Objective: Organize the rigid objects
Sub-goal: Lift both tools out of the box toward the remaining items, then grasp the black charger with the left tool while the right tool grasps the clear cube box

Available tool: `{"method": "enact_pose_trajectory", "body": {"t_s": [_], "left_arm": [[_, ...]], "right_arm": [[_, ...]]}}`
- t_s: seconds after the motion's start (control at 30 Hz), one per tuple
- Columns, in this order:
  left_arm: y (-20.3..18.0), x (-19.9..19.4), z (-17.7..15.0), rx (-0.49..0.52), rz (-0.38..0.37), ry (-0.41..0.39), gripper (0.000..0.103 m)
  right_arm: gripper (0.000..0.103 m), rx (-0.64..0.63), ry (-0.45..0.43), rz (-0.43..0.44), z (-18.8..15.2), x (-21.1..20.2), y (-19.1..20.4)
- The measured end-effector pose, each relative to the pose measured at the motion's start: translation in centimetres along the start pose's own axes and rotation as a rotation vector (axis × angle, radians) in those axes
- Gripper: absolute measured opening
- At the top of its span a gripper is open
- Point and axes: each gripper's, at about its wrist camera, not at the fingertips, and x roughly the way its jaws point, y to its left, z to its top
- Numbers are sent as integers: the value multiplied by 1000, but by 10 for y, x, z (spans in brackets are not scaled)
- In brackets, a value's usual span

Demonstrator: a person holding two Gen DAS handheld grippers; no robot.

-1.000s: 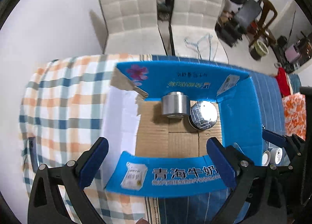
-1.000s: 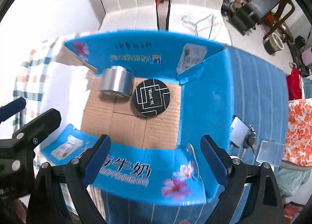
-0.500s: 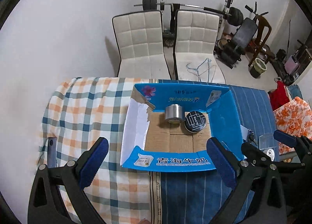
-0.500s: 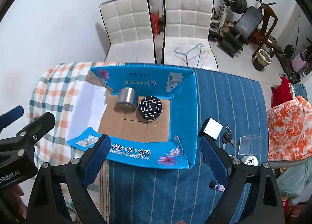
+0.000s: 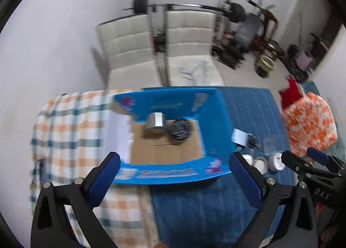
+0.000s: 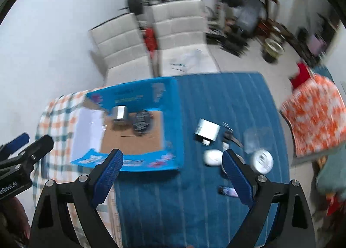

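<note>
A blue cardboard box (image 5: pixel 216 118) with its flaps spread lies open on the tabletop (image 5: pixel 205 204), left of centre in the right wrist view and at the centre of the left wrist view. On its brown floor stand two things just beside each other near the far wall: a silver metal cylinder (image 5: pixel 156 121) on the left and a round black tin (image 5: pixel 181 131) with a white pattern on its lid on the right.

To the right of the box, on the blue striped cloth (image 6: pixel 227 101), loose items lie near one another in the right half of the right wrist frame: a silver square box (image 6: pixel 206 132), a bunch of keys (image 6: pixel 230 135), a clear plastic case (image 6: pixel 256 139), a white oval piece (image 6: pixel 213 157), a round white tin (image 6: pixel 262 161), and a small dark item (image 6: pixel 227 191) lower down, too blurred to name. The left part of the tabletop carries an orange and teal checked cloth (image 5: pixel 71 129).

The left hand-held gripper (image 5: pixel 173 178) has its blue-padded jaws spread wide and holds nothing; it hangs over the near edge of the box. The right hand-held gripper (image 6: pixel 172 174) is likewise wide apart and empty, above the striped cloth between the box and the loose items.

Beyond the tabletop stand two white padded chairs (image 5: pixel 151 53) against a white wall, with exercise gear behind them. Both views are motion-blurred.
</note>
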Motion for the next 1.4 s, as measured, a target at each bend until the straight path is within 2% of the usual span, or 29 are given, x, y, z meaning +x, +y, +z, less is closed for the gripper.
{"method": "enact_pose_trajectory", "body": {"t_s": [0.1, 0.23, 0.37, 0.47, 0.6, 0.63, 0.77, 0.83, 0.93, 1.03, 1.07, 1.13, 1.2, 1.3, 1.4], "left_arm": [[-45, 23, 8, 61, -42, 11, 103], [-117, 69, 10, 165, -96, 68, 103], [-179, 126, -3, 256, -118, 171, 103], [-204, 157, -9, 286, -100, 228, 103], [-215, 197, -10, 279, -22, 308, 103], [-212, 203, -7, 263, -23, 319, 103], [-216, 233, 10, 262, 21, 317, 103], [-219, 252, 16, 278, 32, 349, 103], [-223, 282, 19, 305, 54, 415, 102], [-232, 297, 21, 372, 147, 397, 101], [-232, 299, 23, 374, 154, 393, 101], [-235, 299, 25, 367, 138, 400, 101], [-238, 297, 24, 344, 83, 423, 92], [-246, 296, 19, 353, 55, 410, 91], [-243, 310, 11, 316, 30, 470, 90]], "right_arm": [[95, 112, 19, -75, -4, 5, -65], [95, 236, 54, -161, -12, 22, -151], [95, 314, 135, -172, -23, 59, -220], [95, 350, 192, -139, -29, 94, -254], [95, 303, 242, -138, -18, 145, -267], [95, 290, 259, -137, -14, 161, -267], [95, 281, 308, -100, 0, 209, -267], [95, 280, 322, -83, 6, 226, -266], [86, 275, 361, -66, 11, 252, -267], [84, 285, 389, -60, 15, 268, -271], [84, 283, 394, -61, 15, 271, -271], [82, 273, 411, -69, 14, 279, -270], [77, 270, 426, -59, 14, 285, -269], [75, 277, 433, -56, 13, 287, -273], [75, 292, 429, -47, 13, 287, -286]]}}
